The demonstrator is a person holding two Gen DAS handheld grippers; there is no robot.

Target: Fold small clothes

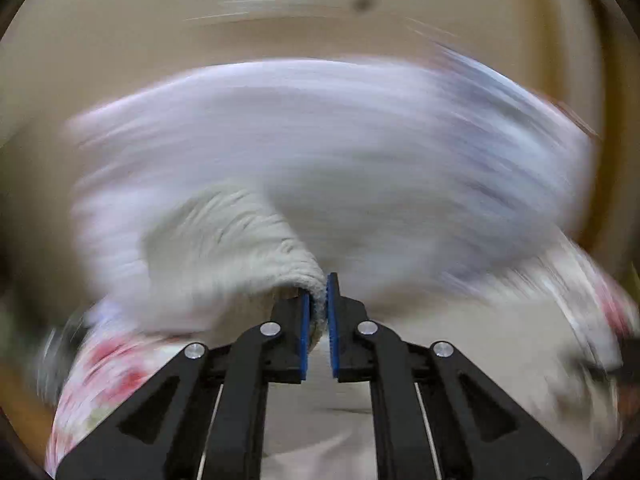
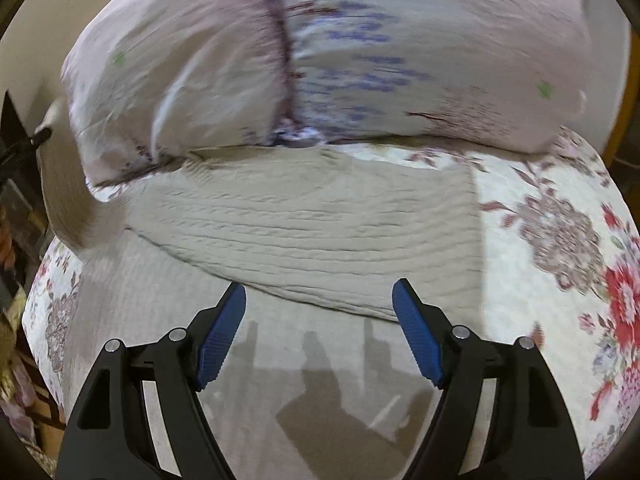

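My left gripper [image 1: 318, 312] is clamped on a bunched edge of the beige knit garment [image 1: 224, 248]; the blue pads sit close together w/ the ribbed hem pinched between them, lower centre of the left wrist view. From that pinch the cloth rises up and to the left of frame. Everything behind is motion-smeared, so I can't read more than a pale pillow shape there.

In the right wrist view the same garment [image 2: 304, 224] lies spread flat across the middle of frame on the floral bedspread [image 2: 560, 240]. Its long axis runs roughly left-right, tilted so the near edge slants from mid-left down to lower right. At far left one end lifts off the bed into a raised fold, I judge toward my left gripper, though only a dark bit of hardware shows at that frame edge.

My right gripper [image 2: 320, 320] hovers just short of that near edge, fingers wide apart, holding nothing; the right pad [image 2: 416, 336] is nearly over the hem, the left pad [image 2: 224, 328] sits over bare bedspread. The pillow [image 2: 320, 60] fills the top of frame, touching the garment's far edge.

So the key relation: fabric is straight ahead of the right fingers, hem crossing their line at an angle. I think next move is fwd and down to pinch that near edge, prob. w/ a slight wrist turn to square up.
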